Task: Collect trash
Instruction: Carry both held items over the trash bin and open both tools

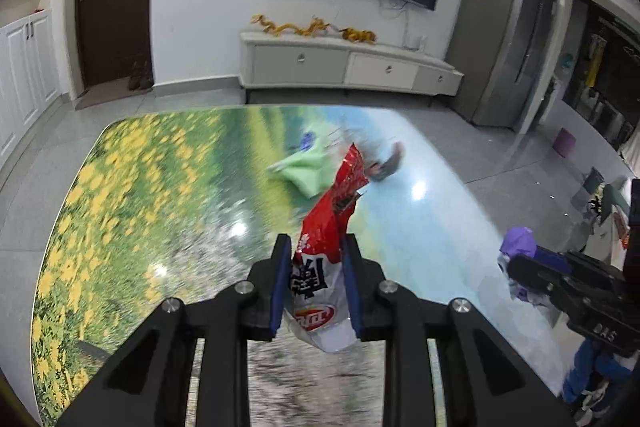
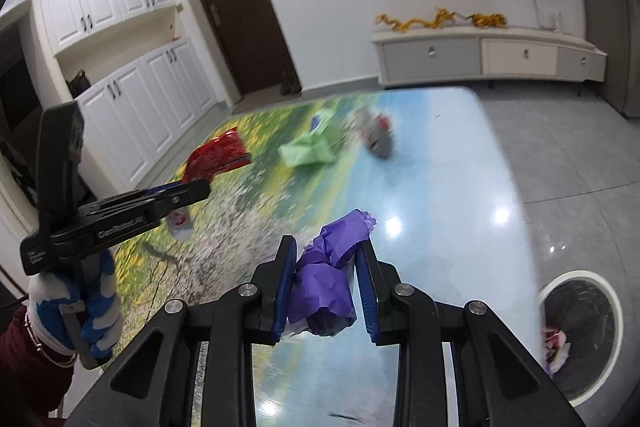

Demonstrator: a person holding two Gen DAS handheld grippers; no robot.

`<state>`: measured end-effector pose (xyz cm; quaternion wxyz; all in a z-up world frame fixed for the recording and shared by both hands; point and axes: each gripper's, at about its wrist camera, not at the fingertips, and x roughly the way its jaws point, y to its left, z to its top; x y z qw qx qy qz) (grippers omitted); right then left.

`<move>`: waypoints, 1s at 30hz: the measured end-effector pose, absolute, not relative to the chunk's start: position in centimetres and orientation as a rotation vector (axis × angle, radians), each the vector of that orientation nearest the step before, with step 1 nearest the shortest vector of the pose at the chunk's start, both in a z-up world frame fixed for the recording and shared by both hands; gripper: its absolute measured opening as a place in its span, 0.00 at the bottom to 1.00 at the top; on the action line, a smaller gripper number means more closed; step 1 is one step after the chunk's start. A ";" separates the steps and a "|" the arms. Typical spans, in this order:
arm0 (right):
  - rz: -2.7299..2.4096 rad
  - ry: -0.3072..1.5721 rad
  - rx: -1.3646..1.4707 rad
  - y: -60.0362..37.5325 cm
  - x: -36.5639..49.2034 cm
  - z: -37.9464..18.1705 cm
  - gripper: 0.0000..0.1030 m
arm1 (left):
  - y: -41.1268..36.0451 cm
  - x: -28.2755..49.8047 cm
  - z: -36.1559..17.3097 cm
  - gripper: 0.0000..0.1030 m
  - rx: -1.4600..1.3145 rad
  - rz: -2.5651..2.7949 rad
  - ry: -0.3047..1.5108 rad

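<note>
**Two pieces in hand, bin comes next**

I am at the carry step. My left claw [image 1: 316, 267] is clenched on the red snack wrapper [image 1: 336, 211], held clear above the desk [image 1: 120, 187]. My right claw [image 2: 326, 267] grips the crumpled purple paper [image 2: 332, 267], also off the surface. Next I judge both must swing to the bin [image 2: 580, 339] on the floor, just past the desk's right edge, then let go over its mouth. A green wrapper [image 2: 308, 151] and a grey one [image 2: 376, 135] wait on the far side. Both claws point forward and tilt downward, the left held by a gloved hand [image 2: 92, 303].
</note>
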<state>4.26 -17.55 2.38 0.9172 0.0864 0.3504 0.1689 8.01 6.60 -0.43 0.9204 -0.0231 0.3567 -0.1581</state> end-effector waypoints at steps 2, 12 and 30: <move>0.317 0.698 0.188 -19.3 3.8 3.0 0.29 | 4.6 7.7 0.7 0.23 -0.033 -0.365 0.723; 0.082 0.641 0.260 -31.5 1.7 3.5 0.29 | -10.4 8.4 1.5 0.23 0.061 -0.601 0.779; -0.183 0.830 0.466 -48.2 2.9 -8.2 0.30 | -32.2 11.6 -8.7 0.24 0.204 -0.768 1.113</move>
